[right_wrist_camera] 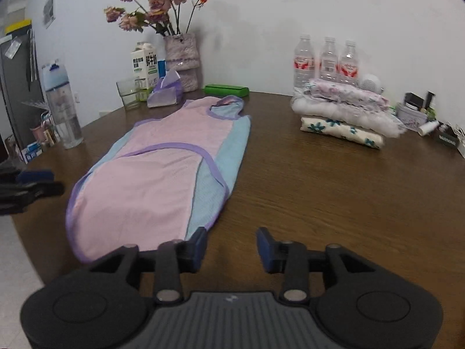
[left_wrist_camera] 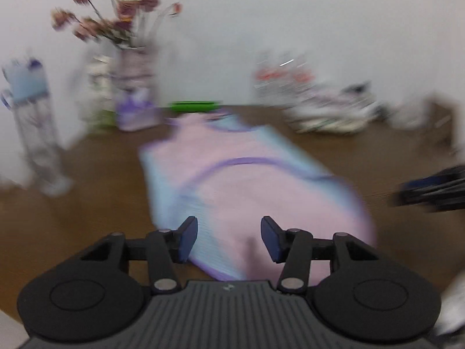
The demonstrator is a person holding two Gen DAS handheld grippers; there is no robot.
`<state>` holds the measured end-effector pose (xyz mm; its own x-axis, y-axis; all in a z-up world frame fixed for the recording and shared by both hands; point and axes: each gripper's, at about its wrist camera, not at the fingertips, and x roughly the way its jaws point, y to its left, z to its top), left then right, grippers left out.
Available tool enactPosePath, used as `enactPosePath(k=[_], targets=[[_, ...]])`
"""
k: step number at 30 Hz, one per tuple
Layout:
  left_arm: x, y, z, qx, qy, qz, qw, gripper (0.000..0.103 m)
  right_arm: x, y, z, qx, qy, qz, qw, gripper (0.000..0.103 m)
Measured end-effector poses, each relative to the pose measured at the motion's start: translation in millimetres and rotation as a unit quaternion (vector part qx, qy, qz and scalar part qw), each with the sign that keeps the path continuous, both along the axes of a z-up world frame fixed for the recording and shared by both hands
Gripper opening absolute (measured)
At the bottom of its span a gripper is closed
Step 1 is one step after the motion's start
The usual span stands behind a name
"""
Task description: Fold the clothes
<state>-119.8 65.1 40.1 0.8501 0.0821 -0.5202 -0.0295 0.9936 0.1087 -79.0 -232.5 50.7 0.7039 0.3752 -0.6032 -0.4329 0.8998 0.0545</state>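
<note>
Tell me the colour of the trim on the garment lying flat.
Purple trim, on the pink and light-blue garment; clearest in the right wrist view.

A brown wood-grain surface (right_wrist_camera: pixel 319 180) carries a pink and blue garment (right_wrist_camera: pixel 151 174) lying flat at centre left. At upper right sits a stack of folded clothes (right_wrist_camera: pixel 343 113) before three water bottles (right_wrist_camera: pixel 328 58); upper left hold a flower vase (right_wrist_camera: pixel 183 61), milk carton (right_wrist_camera: pixel 144 65), glass (right_wrist_camera: pixel 128 93) and green box (right_wrist_camera: pixel 226 90).

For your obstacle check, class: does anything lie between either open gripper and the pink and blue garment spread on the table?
Nothing visible does. The left gripper and right gripper are both open at the near hem of the garment, with only bare table between.
</note>
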Motion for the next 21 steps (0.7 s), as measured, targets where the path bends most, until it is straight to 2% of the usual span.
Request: enactPosePath(k=[1,3,4,6,8,9,10,11,12,13,16,18,20,21], targets=[[13,0,-5,0.037,0.010,0.027,0.9989,0.049,12,10,-4,0.001,0.001,0.000,1.000,0.037],[32,5,-9,0.058,0.009,0.049,0.9971,0.051,38,31,-10,0.005,0.008,0.003,1.000,0.037],[41,10,-12,0.057,0.012,0.058,0.9966,0.050,57,44,-16,0.002,0.009,-0.003,1.000,0.037],[56,21,-21,0.029,0.039,0.067,0.9965,0.048,83,67,-24,-0.024,0.003,-0.006,1.000,0.037],[60,23,-28,0.024,0.050,0.058,0.9968,0.033,99,83,-33,-0.054,-0.003,0.000,0.999,0.032],[58,22,-30,0.025,0.051,0.054,0.9969,0.029,104,86,-35,-0.054,-0.002,0.001,0.999,0.023],[56,22,-32,0.025,0.053,0.052,0.9969,0.020,107,85,-36,-0.046,0.001,-0.002,0.999,0.004],[56,25,-33,0.023,0.053,0.057,0.9967,0.010,108,82,-35,-0.039,0.006,-0.010,0.999,0.001],[54,28,-33,0.022,0.054,0.063,0.9964,0.004,109,77,-34,-0.034,0.011,-0.024,0.999,0.000],[52,29,-33,0.023,0.054,0.069,0.9959,0.002,104,69,-32,-0.027,0.014,-0.045,0.999,0.000],[41,32,-34,0.022,0.053,0.069,0.9960,0.002,81,34,-32,0.005,0.027,-0.098,0.995,0.000],[33,30,-31,0.003,0.059,0.048,0.9971,0.002,57,15,-34,0.018,0.036,-0.106,0.994,0.001],[22,28,-27,-0.009,0.064,0.033,0.9973,0.006,35,8,-29,0.018,0.033,-0.092,0.995,0.009],[21,28,-24,-0.017,0.064,0.025,0.9975,0.006,27,6,-25,0.016,0.026,-0.082,0.996,0.016]])
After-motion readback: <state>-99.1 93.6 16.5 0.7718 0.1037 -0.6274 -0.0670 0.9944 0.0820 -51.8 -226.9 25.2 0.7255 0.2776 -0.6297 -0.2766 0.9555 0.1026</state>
